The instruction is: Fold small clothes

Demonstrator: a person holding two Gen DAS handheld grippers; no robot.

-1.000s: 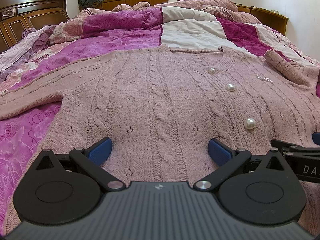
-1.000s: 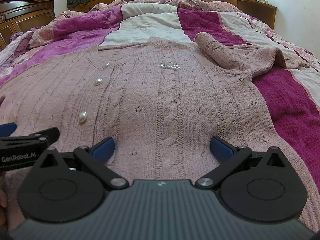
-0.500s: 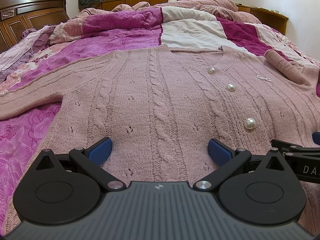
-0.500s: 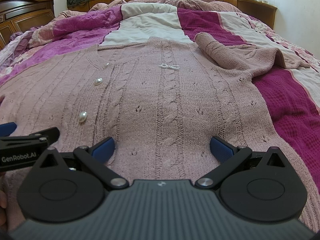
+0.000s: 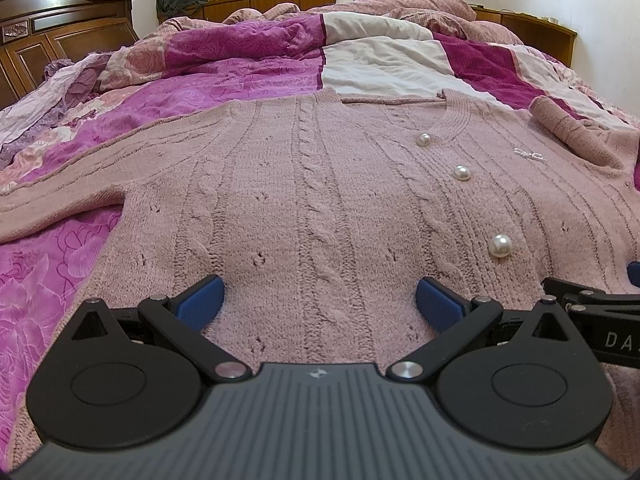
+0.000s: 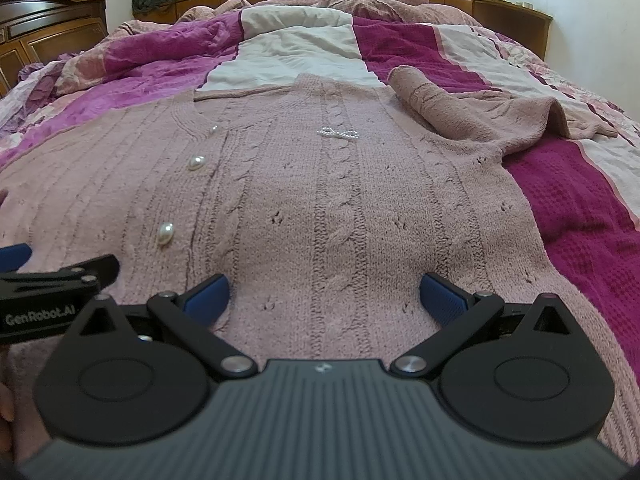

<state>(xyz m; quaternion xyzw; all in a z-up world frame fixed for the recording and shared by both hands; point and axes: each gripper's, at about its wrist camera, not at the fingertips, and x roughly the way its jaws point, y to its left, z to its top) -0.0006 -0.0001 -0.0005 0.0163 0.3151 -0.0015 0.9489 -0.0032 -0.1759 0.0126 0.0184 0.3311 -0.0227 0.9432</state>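
Nothing has moved: both claws, left [image 5: 318, 300] and right [image 6: 324, 298], stay spread apart over the hem. Cardigan [image 5: 320, 200] lies flat, neck far, hem near.

Bed [image 5: 532, 32]: wooden frame, dark carved headboard at the left, low wooden board along the far end.
Quilt [image 5: 224, 80]: covers the bed; rumpled patchwork of magenta floral, cream and dark crimson panels.
Cardigan [image 5: 320, 200]: pink cable-knit, spread flat and front-up on the quilt, pearl buttons down its placket.
Left sleeve [image 5: 60, 200]: stretched out sideways on the quilt.
Right sleeve [image 6: 480, 112]: bunched and partly folded across the quilt.
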